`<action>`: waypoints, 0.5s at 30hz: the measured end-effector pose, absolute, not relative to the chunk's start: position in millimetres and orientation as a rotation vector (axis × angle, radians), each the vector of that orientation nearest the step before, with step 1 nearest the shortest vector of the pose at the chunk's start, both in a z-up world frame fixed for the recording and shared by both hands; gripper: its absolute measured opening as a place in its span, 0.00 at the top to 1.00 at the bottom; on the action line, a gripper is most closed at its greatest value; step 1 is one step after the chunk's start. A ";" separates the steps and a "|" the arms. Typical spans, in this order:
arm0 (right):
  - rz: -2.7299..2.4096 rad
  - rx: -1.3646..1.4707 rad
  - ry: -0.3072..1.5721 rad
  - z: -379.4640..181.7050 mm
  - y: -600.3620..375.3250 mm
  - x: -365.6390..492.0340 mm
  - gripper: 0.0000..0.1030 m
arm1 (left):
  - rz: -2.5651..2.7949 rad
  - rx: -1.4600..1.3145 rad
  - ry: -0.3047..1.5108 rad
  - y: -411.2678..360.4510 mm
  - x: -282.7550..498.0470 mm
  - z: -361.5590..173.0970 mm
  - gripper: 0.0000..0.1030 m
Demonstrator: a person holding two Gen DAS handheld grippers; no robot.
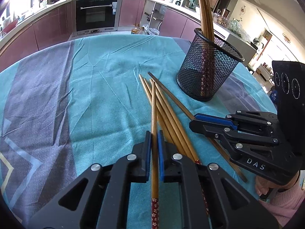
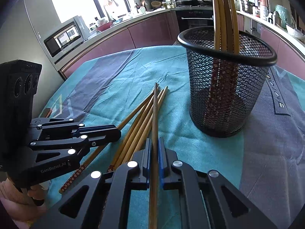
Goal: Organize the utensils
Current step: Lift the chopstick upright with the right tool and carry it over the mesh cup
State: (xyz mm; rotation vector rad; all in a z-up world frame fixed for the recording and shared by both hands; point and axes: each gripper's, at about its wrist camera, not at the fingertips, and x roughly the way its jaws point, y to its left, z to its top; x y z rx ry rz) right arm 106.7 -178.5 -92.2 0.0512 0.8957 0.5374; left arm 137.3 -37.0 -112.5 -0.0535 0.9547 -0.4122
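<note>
Several wooden chopsticks [image 1: 167,114] with red flowered ends lie in a loose pile on the teal tablecloth [image 1: 99,87]. My left gripper [image 1: 154,139] is shut on one light chopstick [image 1: 154,114] that runs between its blue pads. My right gripper [image 2: 154,145] is shut on a darker chopstick [image 2: 155,114]; it also shows in the left wrist view [image 1: 194,122]. A black mesh cup [image 1: 207,68] stands behind the pile and holds three chopsticks upright [image 1: 205,9]. The cup also shows in the right wrist view [image 2: 226,87], right of the pile [image 2: 139,126].
The table is round, and its far edge [image 1: 122,36] faces pink kitchen cabinets and an oven [image 1: 96,13]. A hand in a pink sleeve [image 1: 282,196] holds the right gripper at the table's near right. The left gripper's body [image 2: 57,143] sits left of the pile.
</note>
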 end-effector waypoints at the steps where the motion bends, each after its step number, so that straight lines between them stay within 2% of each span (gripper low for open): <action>1: 0.539 0.054 0.890 -90.6 -179.5 105.4 0.94 | -0.414 -0.054 0.950 -36.2 136.3 -110.7 0.93; 15: 0.549 0.103 0.751 -49.7 -203.2 80.2 0.94 | -0.481 -0.071 0.854 -30.8 114.2 -66.1 0.93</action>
